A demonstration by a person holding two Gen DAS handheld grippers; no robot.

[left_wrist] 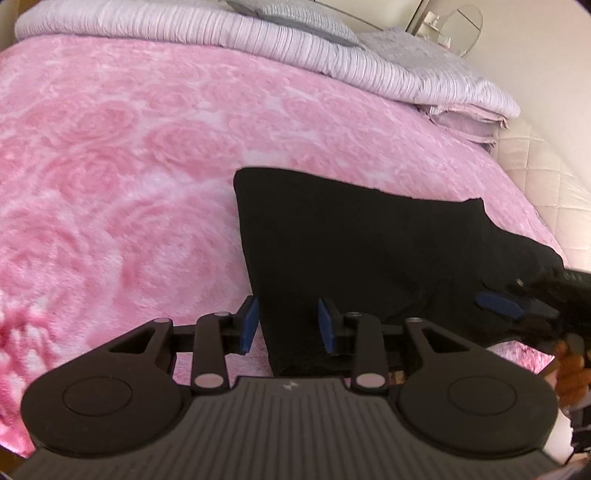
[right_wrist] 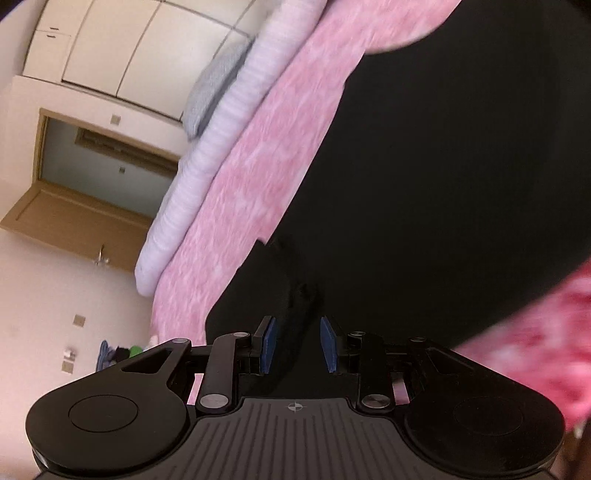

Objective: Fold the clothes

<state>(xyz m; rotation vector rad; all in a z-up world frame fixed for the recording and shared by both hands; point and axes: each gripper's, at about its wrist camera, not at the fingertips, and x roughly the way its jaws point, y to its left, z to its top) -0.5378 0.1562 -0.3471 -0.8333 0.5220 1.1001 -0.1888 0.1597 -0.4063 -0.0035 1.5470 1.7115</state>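
Observation:
A black garment (left_wrist: 351, 251) lies flat on a pink rose-patterned blanket (left_wrist: 129, 166) that covers a bed. My left gripper (left_wrist: 289, 325) hovers at the garment's near left edge. Its blue pads stand apart, with the cloth's edge running between them and nothing pressed. In the right wrist view the same black garment (right_wrist: 443, 166) fills the right side. A raised wrinkle of the garment leads into the gap of my right gripper (right_wrist: 298, 343), whose pads are also apart. The right gripper (left_wrist: 517, 306) shows blurred at the garment's right end, with a hand (left_wrist: 569, 373) behind it.
A folded lilac quilt (left_wrist: 258, 33) and a grey pillow (left_wrist: 295, 18) lie along the bed's far side. The cream mattress side (left_wrist: 546, 177) drops away at the right. Beyond the bed stand a white wardrobe (right_wrist: 129, 48) and an open wooden door (right_wrist: 74, 206).

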